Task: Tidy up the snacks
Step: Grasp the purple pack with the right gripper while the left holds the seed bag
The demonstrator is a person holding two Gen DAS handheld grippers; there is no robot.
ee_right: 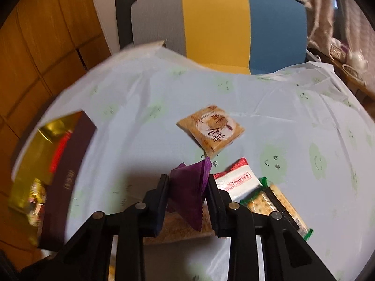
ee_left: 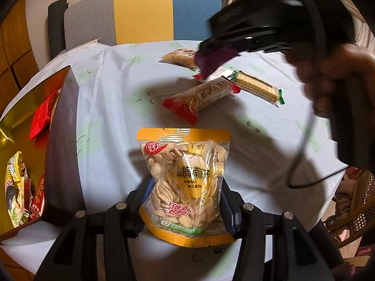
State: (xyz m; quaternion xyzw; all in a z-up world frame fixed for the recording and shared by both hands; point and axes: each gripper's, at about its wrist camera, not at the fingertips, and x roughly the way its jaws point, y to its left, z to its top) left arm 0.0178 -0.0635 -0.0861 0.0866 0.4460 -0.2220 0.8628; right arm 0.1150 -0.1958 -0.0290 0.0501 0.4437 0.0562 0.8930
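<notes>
My left gripper point(ee_left: 184, 194) is shut on a clear and yellow bag of pumpkin seeds point(ee_left: 185, 182), held upright above the table. My right gripper point(ee_right: 187, 187) is shut on a small purple packet point(ee_right: 189, 194); it also shows in the left wrist view point(ee_left: 211, 61), above the loose snacks. On the tablecloth lie a red-ended bar point(ee_left: 201, 98), a green-ended wafer pack point(ee_left: 257, 89), a white and red packet point(ee_right: 236, 182) and a tan square pastry pack point(ee_right: 211, 133). A gold-lined dark box point(ee_left: 63, 140) at the left holds several snacks.
The table has a pale blue cloth with green faces point(ee_right: 293, 140). A chair with grey, yellow and blue stripes point(ee_right: 215, 28) stands at the far side. Wooden cabinets point(ee_right: 46, 46) are at the left. A wicker chair point(ee_left: 356, 201) is at the right.
</notes>
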